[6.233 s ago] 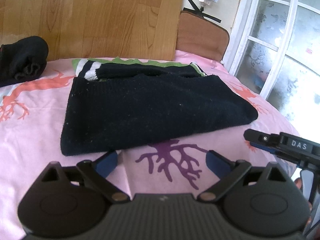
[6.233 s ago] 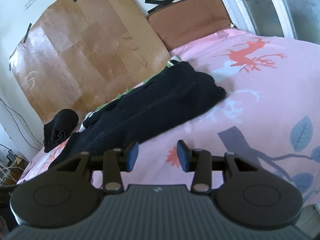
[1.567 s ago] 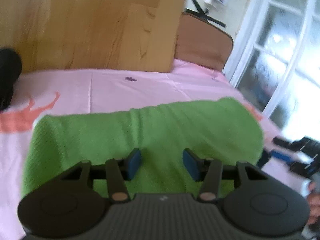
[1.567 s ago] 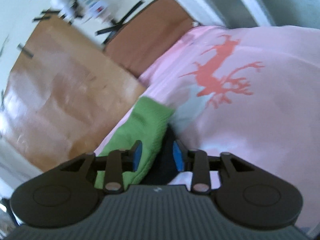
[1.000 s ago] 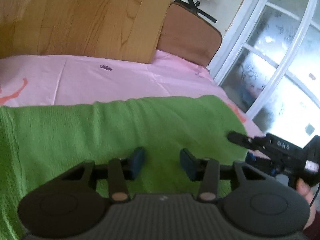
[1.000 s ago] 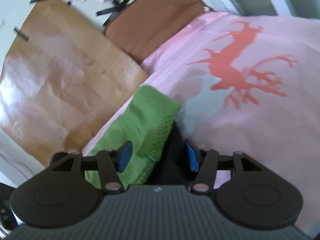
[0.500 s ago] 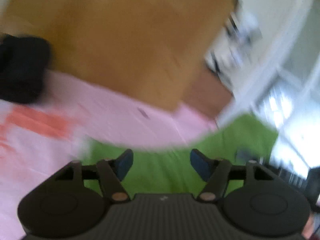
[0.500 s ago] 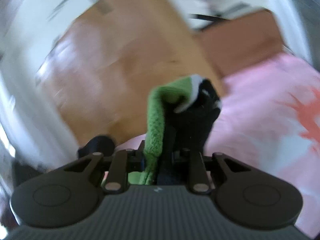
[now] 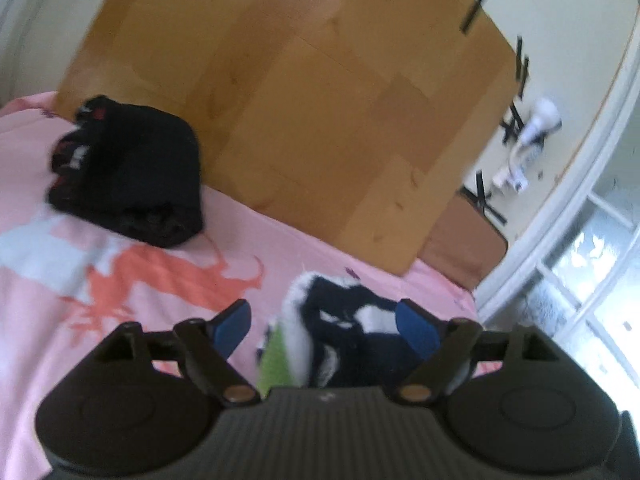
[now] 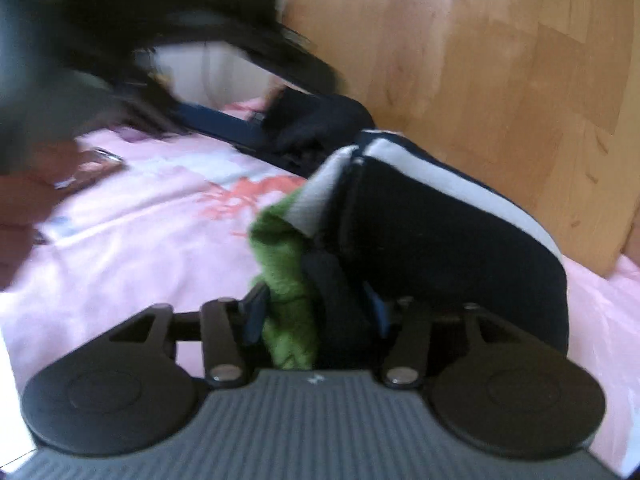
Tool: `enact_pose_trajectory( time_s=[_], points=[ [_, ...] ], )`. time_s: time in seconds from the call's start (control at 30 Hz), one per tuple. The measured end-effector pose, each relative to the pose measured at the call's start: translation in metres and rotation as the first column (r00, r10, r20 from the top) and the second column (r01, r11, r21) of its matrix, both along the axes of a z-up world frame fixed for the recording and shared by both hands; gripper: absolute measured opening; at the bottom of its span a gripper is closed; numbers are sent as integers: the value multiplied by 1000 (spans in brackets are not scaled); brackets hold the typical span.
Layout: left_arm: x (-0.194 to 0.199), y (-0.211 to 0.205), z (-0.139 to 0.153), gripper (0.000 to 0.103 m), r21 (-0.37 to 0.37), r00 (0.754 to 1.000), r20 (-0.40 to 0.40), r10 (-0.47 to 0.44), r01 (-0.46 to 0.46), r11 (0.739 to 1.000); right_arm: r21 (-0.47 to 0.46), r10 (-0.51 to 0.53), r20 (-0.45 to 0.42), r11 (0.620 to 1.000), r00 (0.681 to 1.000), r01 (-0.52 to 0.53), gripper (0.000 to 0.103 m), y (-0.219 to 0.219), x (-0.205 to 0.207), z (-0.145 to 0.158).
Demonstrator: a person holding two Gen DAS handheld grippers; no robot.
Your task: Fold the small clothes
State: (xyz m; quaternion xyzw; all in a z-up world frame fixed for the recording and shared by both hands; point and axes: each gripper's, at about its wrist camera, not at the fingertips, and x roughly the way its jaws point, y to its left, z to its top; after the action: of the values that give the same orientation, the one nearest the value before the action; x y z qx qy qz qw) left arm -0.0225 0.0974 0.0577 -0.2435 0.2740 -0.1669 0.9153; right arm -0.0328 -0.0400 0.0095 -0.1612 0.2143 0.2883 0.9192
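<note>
The folded sweater, black and green with white stripes (image 10: 432, 248), hangs bunched in my right gripper (image 10: 316, 312), which is shut on it and holds it above the pink bedsheet (image 10: 132, 248). In the left wrist view the same sweater (image 9: 344, 336) shows between the open fingers of my left gripper (image 9: 324, 324), which grips nothing. The left gripper's body is a blurred dark shape at the upper left of the right wrist view (image 10: 120, 44).
A folded black garment (image 9: 128, 180) lies on the bed at the far left by the wooden headboard (image 9: 304, 112). A brown cushion (image 9: 464, 248) and a white window frame (image 9: 552, 216) stand to the right. A hand (image 10: 24, 200) shows at the left edge.
My right gripper has lifted the folded sweater off the bed and swung it left toward the black garment. My left gripper has let go of the sweater and opened wider.
</note>
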Motion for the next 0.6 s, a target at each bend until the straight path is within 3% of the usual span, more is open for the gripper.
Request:
enact_pose_trajectory(
  time_s=[0.17,0.23,0.33,0.4,0.53,0.6],
  points=[
    [20,-28,-12,82,68,998,-62,-22,27,997,147,30,20,989,999,-32,53,-40,-31,28],
    [26,-29,-17,82,79,996,-85,-13,19,997,209,-7,51,978,999,-4,52,-60,-37,41],
    [31,-18,-22,82,32,993,-117,-9,13,999,318,-118,46,943,992,97,46,-88,-22,60],
    [35,-13,-23,82,4,991,-130,-12,13,1000,367,-198,12,913,980,180,36,-104,-3,68],
    [54,-18,-34,85,11,982,-189,-21,23,1000,448,-266,-127,844,956,295,35,-116,43,67],
    [67,-20,-47,86,15,969,-246,-25,29,999,417,-276,-184,847,943,329,36,-111,66,54]
  ],
)
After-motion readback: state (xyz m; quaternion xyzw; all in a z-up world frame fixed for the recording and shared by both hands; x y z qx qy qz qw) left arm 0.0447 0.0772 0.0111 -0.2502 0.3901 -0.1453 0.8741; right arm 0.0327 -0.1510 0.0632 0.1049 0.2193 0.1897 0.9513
